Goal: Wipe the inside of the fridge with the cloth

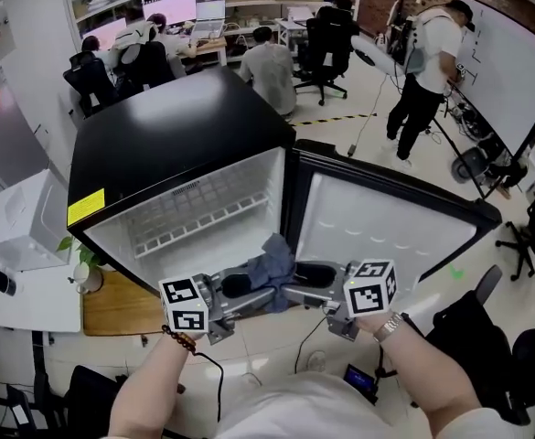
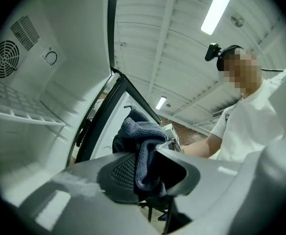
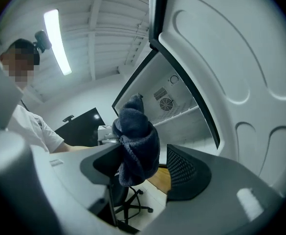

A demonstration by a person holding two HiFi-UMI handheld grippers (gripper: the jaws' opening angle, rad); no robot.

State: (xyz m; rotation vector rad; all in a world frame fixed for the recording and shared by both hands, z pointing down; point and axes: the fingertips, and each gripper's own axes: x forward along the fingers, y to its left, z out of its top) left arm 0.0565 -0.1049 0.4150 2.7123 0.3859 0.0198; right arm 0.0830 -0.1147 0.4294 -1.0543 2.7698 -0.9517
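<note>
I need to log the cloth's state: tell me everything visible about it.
The cloth is dark blue-grey, soft and plush like microfibre, bunched into a crumpled lump. It hangs in the air before the open fridge, pinched in the left gripper. The right gripper stands open around it, one pad clear of it.

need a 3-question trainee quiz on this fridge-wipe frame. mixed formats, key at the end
1. True or false: the fridge has its door standing open.
2. Fill in: the right claw has its jaws ____, with the cloth hanging between them.
3. Multiple choice: what is clamped on the cloth? A) left claw B) right claw C) both claws

Key: 1 true; 2 open; 3 A
</note>
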